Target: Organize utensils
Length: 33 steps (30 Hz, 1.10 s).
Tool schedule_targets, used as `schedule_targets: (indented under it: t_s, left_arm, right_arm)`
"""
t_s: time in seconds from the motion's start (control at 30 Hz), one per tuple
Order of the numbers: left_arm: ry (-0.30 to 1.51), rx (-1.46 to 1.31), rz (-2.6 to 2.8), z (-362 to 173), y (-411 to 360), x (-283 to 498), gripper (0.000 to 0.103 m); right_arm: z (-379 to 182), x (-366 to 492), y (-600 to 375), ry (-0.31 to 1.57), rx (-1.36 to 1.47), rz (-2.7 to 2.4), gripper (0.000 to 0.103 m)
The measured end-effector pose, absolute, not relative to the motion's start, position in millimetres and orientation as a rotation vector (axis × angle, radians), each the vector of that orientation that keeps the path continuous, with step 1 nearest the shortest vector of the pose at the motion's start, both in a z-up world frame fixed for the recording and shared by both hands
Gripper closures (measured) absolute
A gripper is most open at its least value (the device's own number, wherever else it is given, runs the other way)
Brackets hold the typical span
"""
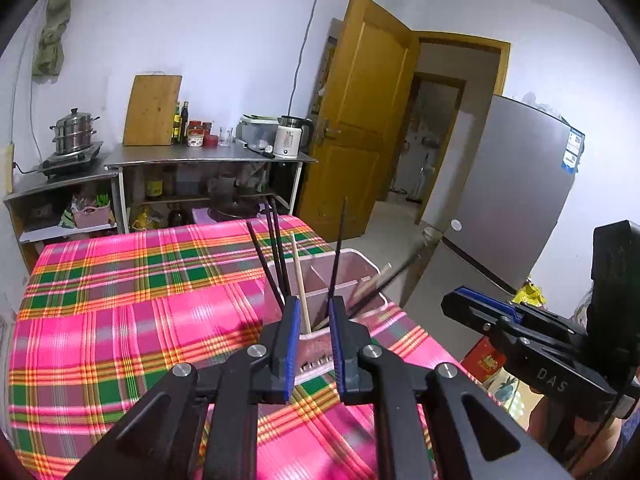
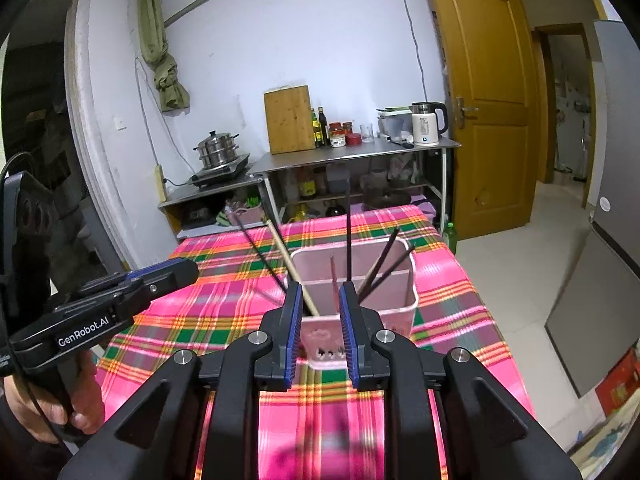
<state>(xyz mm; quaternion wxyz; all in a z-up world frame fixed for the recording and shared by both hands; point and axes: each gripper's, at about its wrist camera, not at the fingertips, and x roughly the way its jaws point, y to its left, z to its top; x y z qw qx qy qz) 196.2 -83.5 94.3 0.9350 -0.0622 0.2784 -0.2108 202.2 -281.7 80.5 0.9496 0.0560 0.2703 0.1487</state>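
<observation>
A pink divided utensil holder stands on the plaid tablecloth, near the table's right edge. Several dark chopsticks and a light wooden chopstick stick out of it at different slants. My left gripper hovers just in front of the holder, its blue pads a small gap apart with nothing pinched. My right gripper also faces the holder, jaws apart and empty. A hand grips the left tool's handle.
Behind the table is a steel counter with a cutting board, bottles, jars and a white kettle. A steamer pot sits on a stove to its left. A grey fridge and a wooden door are on the right.
</observation>
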Motion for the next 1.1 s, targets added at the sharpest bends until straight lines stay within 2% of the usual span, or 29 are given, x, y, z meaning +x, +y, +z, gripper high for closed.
schedule_targets:
  t_s: [0.6, 1.1]
  left_arm:
    - [0.556, -0.076, -0.374, 48.0, -74.5, 115.0, 0.089]
    - [0.566, -0.064, -0.355, 29.5, -70.4, 82.8, 0.089]
  right_arm:
    - [39.9, 132.9, -271.9, 0.568, 0.076, 0.299, 0.083]
    - [15.3, 95.6, -273.8, 0.593, 0.057, 0.27, 0.083]
